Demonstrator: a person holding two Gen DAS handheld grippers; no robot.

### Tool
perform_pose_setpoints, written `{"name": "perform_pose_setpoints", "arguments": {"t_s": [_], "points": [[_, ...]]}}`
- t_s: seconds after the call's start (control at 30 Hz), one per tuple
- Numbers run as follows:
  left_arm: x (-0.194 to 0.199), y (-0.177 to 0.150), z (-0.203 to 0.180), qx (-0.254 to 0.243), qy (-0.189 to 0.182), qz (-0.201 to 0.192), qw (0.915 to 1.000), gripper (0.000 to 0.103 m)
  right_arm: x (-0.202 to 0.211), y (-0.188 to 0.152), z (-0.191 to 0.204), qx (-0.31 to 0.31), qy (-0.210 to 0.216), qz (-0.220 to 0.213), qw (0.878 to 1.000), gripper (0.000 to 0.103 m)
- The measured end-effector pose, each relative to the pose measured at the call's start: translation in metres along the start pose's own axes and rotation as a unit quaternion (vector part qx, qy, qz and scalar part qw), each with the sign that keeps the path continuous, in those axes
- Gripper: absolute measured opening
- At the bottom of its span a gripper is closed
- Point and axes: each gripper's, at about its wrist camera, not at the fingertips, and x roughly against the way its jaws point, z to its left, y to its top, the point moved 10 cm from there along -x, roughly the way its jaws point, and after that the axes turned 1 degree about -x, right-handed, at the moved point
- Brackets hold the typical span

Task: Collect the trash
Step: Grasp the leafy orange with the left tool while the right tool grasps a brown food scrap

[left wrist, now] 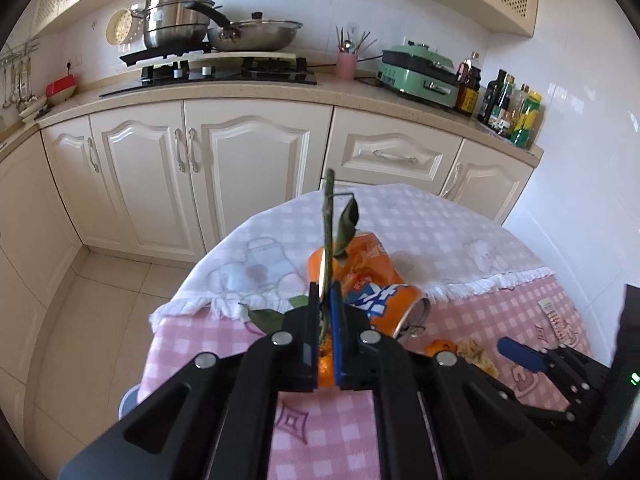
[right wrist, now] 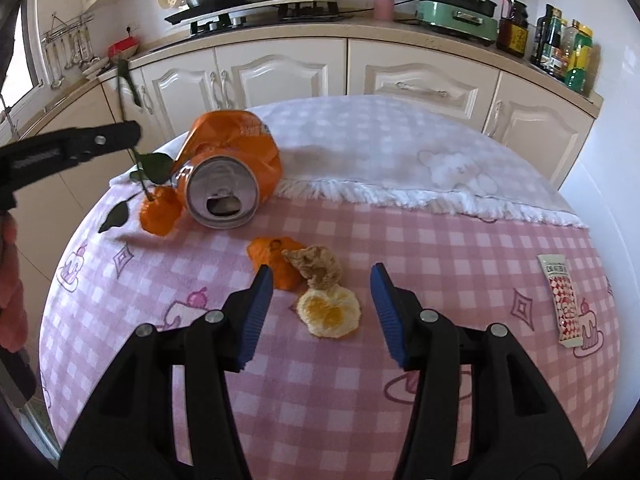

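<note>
A leafy green twig (left wrist: 327,240) bearing a small orange fruit (right wrist: 160,210) stands pinched between the blue pads of the left gripper (left wrist: 325,300), whose jaws are drawn together tight on the stem. The fruit hangs at the twig's lower end, low over the pink checked tablecloth (right wrist: 320,392) near the table's left edge; whether it touches the cloth cannot be told. A dark leaf (right wrist: 114,216) trails out to the left of it.

Just beside the fruit lies a crushed orange soda can (right wrist: 228,176) on its side, its opened top facing the right wrist camera, its body resting across the fringe of a white cloth (right wrist: 392,148) that covers the far half of the table.

Nearer the middle of the table sits a small heap of scraps: a piece of orange peel (right wrist: 272,258), a crumpled brownish lump (right wrist: 316,266) touching it, and a pale yellow peel piece (right wrist: 330,312) in front. The right gripper (right wrist: 322,286) hovers over this heap with its jaws standing apart, the pale piece lying between the two blue pads and nothing clamped.

Well apart, toward the table's right edge, lies a red-and-white sachet (right wrist: 562,300).

Behind the table run cream kitchen cabinets (left wrist: 224,176) under a counter carrying a gas hob (left wrist: 224,74) with steel pots (left wrist: 180,16), a pink utensil cup (left wrist: 346,62), a green electric cooker (left wrist: 420,74) and a cluster of bottles (left wrist: 512,108).
</note>
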Motion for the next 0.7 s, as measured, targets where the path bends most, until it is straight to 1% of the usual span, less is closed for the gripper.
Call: {"name": "perform_pose_setpoints", "arguments": {"t_s": [0.1,0.17,0.23,0.27,0.3,0.33,0.37,0.4,0.43,0.47,0.5,0.63,0.7], "points": [[0.012,-0.005,0.005,0.003,-0.001,-0.002,1.0000,0.005,-0.001,0.004,-0.001,-0.011,0.003,-0.003,1.000,0.050],[0.017,-0.010,0.007,0.004,-0.003,0.002,1.0000,0.005,-0.006,0.004,-0.003,-0.015,0.004,0.004,1.000,0.050],[0.020,-0.016,0.009,0.006,-0.006,0.009,0.9999,0.005,-0.013,0.002,-0.005,-0.021,0.008,0.014,1.000,0.046],[0.020,-0.018,0.010,0.007,-0.007,0.011,0.9999,0.005,-0.016,0.001,-0.005,-0.028,0.017,0.018,0.999,0.045],[0.021,-0.020,0.010,0.007,-0.007,0.013,0.9999,0.005,-0.016,0.003,-0.006,-0.036,0.027,0.019,0.999,0.034],[0.022,-0.022,0.011,0.007,-0.007,0.015,0.9998,0.005,-0.017,0.004,-0.006,-0.041,0.037,0.020,0.998,0.029],[0.022,-0.024,0.011,0.007,-0.006,0.017,0.9998,0.005,-0.017,0.004,-0.007,-0.041,0.038,0.021,0.998,0.028],[0.023,-0.025,0.011,0.007,-0.007,0.018,0.9998,0.005,-0.018,0.005,-0.008,-0.036,0.027,0.020,0.999,0.027],[0.024,-0.027,0.011,0.008,-0.009,0.020,0.9997,0.005,-0.018,0.004,-0.008,-0.031,0.025,0.021,0.999,0.026],[0.025,-0.028,0.010,0.008,-0.012,0.021,0.9997,0.005,-0.017,0.004,-0.008,-0.030,0.023,0.020,0.999,0.024],[0.025,-0.029,0.010,0.010,-0.012,0.021,0.9997,0.005,-0.016,0.004,-0.008,-0.029,0.019,0.019,0.999,0.024],[0.031,-0.032,0.010,0.010,-0.017,0.020,0.9996,0.005,0.000,0.007,-0.007,-0.018,-0.004,-0.007,1.000,0.023],[0.035,-0.033,0.011,0.013,-0.021,0.019,0.9995,0.005,0.009,0.010,-0.001,-0.012,-0.007,-0.017,1.000,0.023]]}}
